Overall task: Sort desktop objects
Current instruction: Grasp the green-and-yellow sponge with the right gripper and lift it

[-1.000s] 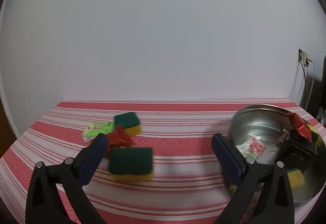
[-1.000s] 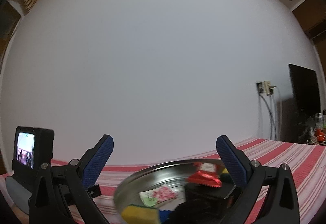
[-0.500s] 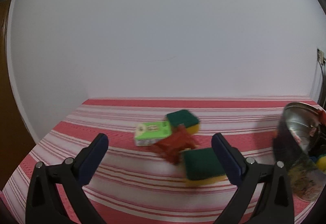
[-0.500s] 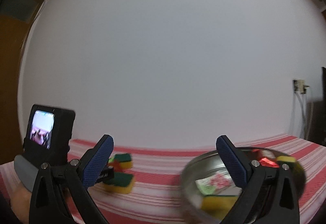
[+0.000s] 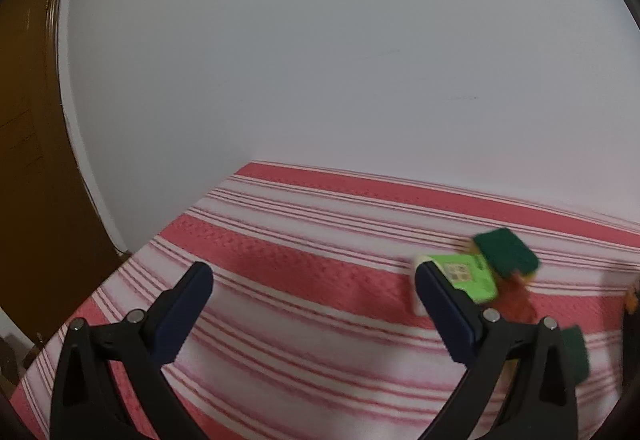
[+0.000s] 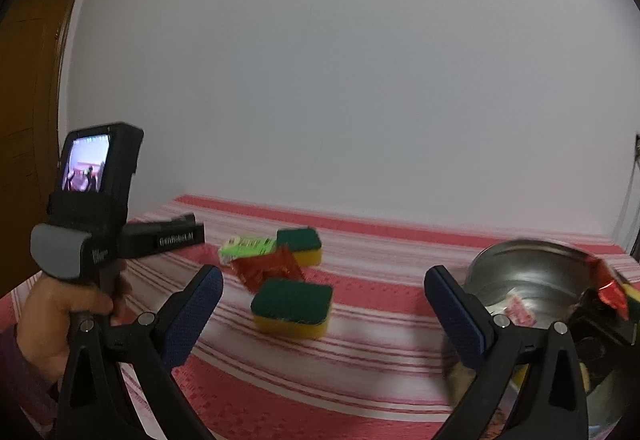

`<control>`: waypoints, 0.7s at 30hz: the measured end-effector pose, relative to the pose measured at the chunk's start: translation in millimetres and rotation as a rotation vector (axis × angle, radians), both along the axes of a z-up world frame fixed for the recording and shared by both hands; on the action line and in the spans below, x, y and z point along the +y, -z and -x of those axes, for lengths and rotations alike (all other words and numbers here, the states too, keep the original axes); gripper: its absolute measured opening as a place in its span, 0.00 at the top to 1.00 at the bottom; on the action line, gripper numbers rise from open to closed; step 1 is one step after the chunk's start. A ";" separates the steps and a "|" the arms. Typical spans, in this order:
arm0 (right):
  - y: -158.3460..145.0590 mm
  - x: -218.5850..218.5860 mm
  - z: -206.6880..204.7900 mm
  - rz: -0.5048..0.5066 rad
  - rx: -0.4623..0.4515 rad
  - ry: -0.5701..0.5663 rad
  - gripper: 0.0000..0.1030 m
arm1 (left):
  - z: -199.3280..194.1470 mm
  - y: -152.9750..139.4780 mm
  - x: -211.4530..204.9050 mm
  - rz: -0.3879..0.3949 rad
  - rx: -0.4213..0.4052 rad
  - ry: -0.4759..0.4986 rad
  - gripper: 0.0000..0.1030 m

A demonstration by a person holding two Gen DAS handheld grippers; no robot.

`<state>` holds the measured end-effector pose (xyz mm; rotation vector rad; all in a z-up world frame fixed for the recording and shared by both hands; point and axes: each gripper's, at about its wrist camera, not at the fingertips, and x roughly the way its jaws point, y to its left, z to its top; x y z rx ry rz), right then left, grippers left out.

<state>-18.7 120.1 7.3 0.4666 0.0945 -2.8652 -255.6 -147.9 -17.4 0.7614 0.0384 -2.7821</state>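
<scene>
On the red-and-white striped tablecloth (image 6: pixel 360 344) lie two green-and-yellow sponges, a near sponge (image 6: pixel 293 307) and a far sponge (image 6: pixel 301 245), with a red wrapper (image 6: pixel 267 267) and a green box (image 6: pixel 248 247) between them. My right gripper (image 6: pixel 323 304) is open, the near sponge just beyond its fingers. My left gripper (image 5: pixel 314 306) is open over bare cloth; the green box (image 5: pixel 466 275), the far sponge (image 5: pixel 506 251) and the red wrapper (image 5: pixel 516 300) lie at its right. A metal bowl (image 6: pixel 532 272) at right holds several items.
A hand (image 6: pixel 60 316) holds the left gripper's body with its small screen (image 6: pixel 86 168) at the left of the right wrist view. A white wall backs the table. A brown door (image 5: pixel 28 160) stands beyond the table's left edge. A wall socket (image 6: pixel 637 148) is at far right.
Both views have swung left. In the left wrist view the bowl has gone out of frame and the objects slid to the right edge. The right wrist view has tilted down onto the sponges.
</scene>
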 end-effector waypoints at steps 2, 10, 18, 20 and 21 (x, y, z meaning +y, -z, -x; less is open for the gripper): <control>1.7 -3.2 7.6 0.008 -0.031 -0.006 0.01 | 7.8 1.4 0.0 0.030 -0.008 -0.017 0.01; 23.0 -27.4 59.0 -0.030 -0.243 0.002 0.01 | 36.9 7.1 0.0 0.019 -0.060 -0.027 0.01; 42.7 -46.0 102.4 -0.091 -0.394 0.025 0.01 | 31.9 6.2 -5.8 -0.056 -0.050 0.010 0.01; 48.8 -49.0 113.2 -0.097 -0.429 0.031 0.01 | 32.5 6.2 -1.7 -0.046 -0.056 0.024 0.01; 52.2 -50.5 118.8 -0.101 -0.451 0.035 0.01 | 33.6 6.8 -1.2 -0.041 -0.055 0.031 0.01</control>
